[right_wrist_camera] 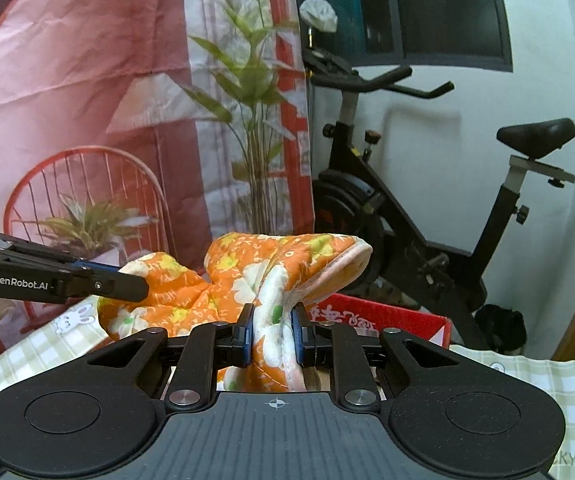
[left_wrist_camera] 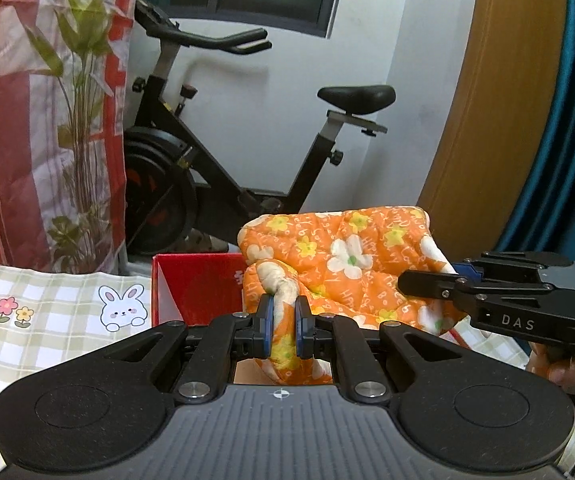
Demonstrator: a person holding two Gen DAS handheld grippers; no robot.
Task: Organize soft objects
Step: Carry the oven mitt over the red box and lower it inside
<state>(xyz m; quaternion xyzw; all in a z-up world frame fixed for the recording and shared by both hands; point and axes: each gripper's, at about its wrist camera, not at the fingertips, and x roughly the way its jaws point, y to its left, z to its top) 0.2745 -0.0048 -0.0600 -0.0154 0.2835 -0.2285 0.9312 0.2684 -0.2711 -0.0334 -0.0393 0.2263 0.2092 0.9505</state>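
Note:
An orange padded cloth with white and yellow flowers (left_wrist_camera: 347, 256) hangs bunched between both grippers, held above a red box (left_wrist_camera: 199, 288). My left gripper (left_wrist_camera: 284, 324) is shut on one edge of the cloth. My right gripper (right_wrist_camera: 273, 332) is shut on the other edge of the cloth (right_wrist_camera: 255, 276). The right gripper also shows from the side in the left wrist view (left_wrist_camera: 427, 284), and the left gripper shows in the right wrist view (right_wrist_camera: 127, 280). The red box (right_wrist_camera: 387, 316) lies under and behind the cloth.
The table has a green checked cloth with rabbits (left_wrist_camera: 47, 320). A black exercise bike (left_wrist_camera: 227, 152) stands behind the table. A printed backdrop with plants (left_wrist_camera: 47, 120) hangs at the left. A wooden panel (left_wrist_camera: 487, 100) stands at the right.

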